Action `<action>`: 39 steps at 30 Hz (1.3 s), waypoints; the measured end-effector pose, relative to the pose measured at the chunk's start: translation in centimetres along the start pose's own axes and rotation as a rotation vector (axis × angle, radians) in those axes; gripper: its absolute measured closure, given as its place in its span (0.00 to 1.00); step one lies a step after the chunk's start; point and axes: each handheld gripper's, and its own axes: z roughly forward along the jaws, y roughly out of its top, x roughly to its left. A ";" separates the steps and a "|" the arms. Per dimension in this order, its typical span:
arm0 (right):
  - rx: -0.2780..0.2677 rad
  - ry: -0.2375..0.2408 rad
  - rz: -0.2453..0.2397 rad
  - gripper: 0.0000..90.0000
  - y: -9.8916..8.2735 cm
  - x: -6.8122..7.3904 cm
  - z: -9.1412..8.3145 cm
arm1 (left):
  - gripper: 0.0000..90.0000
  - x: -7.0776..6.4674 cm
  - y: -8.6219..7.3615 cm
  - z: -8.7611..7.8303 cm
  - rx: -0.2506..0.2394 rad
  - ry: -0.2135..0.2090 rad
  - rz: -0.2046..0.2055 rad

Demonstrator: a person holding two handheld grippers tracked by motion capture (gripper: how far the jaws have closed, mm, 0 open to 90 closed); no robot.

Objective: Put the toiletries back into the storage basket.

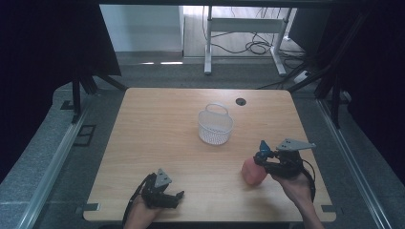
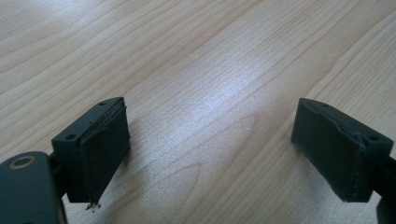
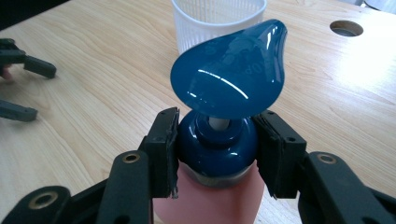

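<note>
Your right hand-held gripper (image 3: 217, 149) is clenched on the blue collar of the pink pump bottle (image 1: 253, 171), which stands upright near the bench's (image 1: 157, 138) front right part, spout pointing toward the white basket (image 1: 215, 125). The basket lies ahead and to the left of the bottle, well apart, with bare wood between them. Your left hand-held gripper (image 1: 168, 195) rests released near the front edge, farther from the bottle.
</note>
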 end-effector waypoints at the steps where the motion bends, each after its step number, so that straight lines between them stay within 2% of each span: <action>1: -0.002 0.002 -0.001 0.59 0.1 0.0 0.0 | 0.12 0.0 0.0 0.0 0.000 0.000 0.000; 15: -0.021 0.026 -0.028 0.59 3.3 0.2 0.0 | 0.12 0.0 0.0 0.0 0.000 0.000 -0.001; 39: -0.035 0.034 -0.063 0.59 8.6 -0.4 1.0 | 0.12 0.0 0.0 0.0 0.001 0.001 -0.002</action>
